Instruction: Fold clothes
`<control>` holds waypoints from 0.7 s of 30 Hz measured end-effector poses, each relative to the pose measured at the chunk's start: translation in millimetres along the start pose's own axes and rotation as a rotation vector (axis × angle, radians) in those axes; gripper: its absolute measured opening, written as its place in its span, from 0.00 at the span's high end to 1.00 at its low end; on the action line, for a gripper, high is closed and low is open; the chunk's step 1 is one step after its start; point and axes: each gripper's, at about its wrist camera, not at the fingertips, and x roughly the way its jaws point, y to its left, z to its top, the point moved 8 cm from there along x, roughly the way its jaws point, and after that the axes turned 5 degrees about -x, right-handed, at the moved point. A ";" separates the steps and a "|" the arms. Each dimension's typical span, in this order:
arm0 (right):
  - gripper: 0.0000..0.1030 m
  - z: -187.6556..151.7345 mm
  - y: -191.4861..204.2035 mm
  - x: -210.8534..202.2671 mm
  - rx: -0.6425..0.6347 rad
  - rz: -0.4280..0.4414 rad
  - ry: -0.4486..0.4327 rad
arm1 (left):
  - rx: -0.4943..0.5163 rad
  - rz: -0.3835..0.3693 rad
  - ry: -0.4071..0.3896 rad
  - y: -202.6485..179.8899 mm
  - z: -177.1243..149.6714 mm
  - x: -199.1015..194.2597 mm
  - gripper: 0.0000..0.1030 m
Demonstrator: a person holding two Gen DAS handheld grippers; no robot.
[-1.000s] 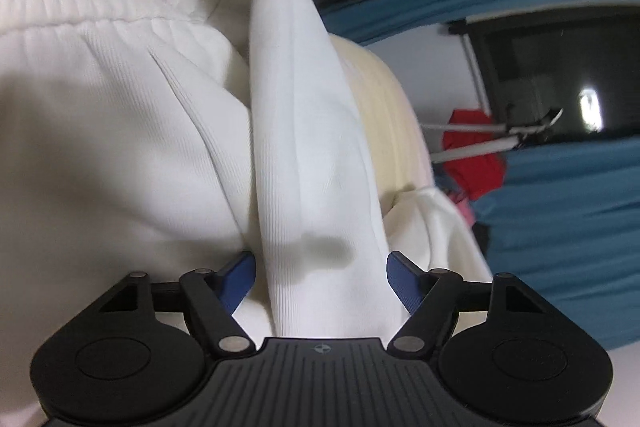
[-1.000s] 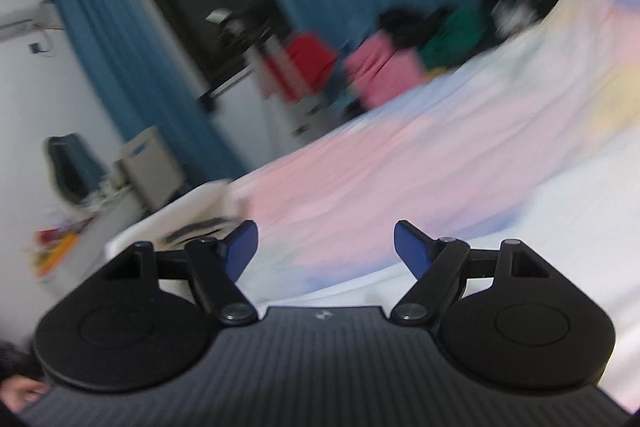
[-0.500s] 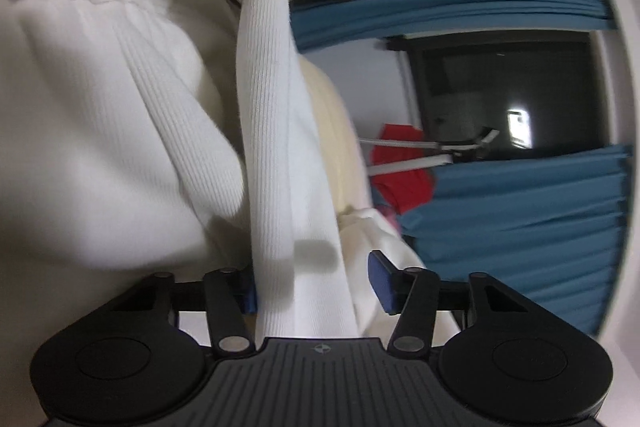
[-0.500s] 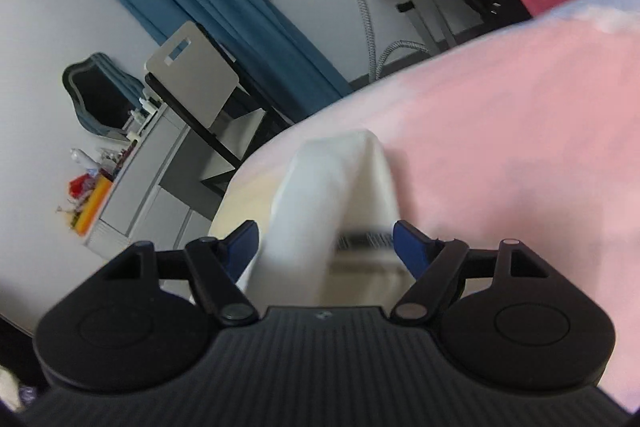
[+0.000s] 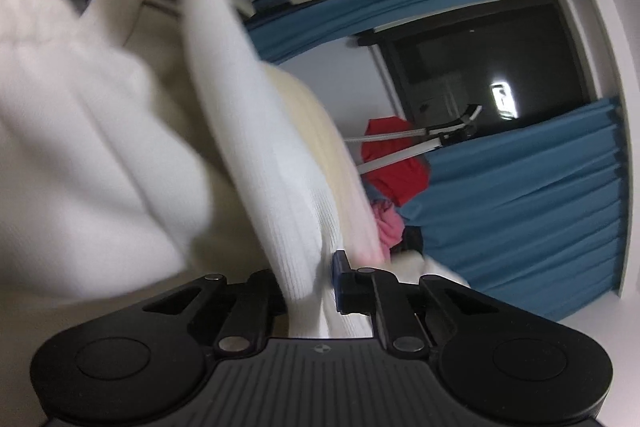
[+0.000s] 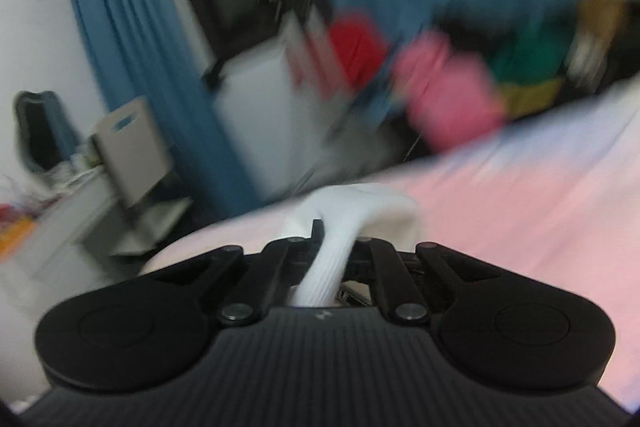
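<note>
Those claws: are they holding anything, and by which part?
Both grip the white garment: left claw on a ribbed fold, right claw on a bunched ribbed edge.

2 grippers, 1 white garment, 1 chair.

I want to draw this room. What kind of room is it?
Probably a bedroom. There is a wide soft pink bedsheet, long blue curtains beside a dark window, and a heap of red, pink and green clothes waiting nearby.
</note>
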 end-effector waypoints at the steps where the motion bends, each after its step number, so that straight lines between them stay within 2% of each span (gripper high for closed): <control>1: 0.95 9.1 -16.5 -28.2 -0.007 -0.043 -0.062 | 0.009 0.002 -0.003 -2.3 -0.8 -1.9 0.90; 6: 0.95 39.1 -105.1 -172.3 0.026 -0.280 -0.331 | 0.029 -0.014 -0.016 -20.5 0.2 -19.5 0.91; 9: 0.95 42.1 -148.7 -238.1 0.029 -0.404 -0.433 | 0.056 -0.046 -0.015 -38.0 2.1 -29.8 0.91; 10: 0.95 41.0 -163.5 -246.4 0.051 -0.430 -0.434 | 0.078 -0.051 -0.007 -46.9 3.1 -29.0 0.91; 12: 0.94 38.6 -191.6 -246.8 0.116 -0.462 -0.395 | 0.122 -0.061 0.008 -64.7 5.1 -27.3 0.91; 14: 0.94 35.2 -217.1 -239.5 0.168 -0.492 -0.347 | 0.172 -0.022 0.020 -81.0 5.2 -1.8 0.91; 21: 0.94 22.8 -271.7 -120.5 0.161 -0.561 -0.149 | 0.339 0.137 0.069 -130.1 6.8 100.1 0.91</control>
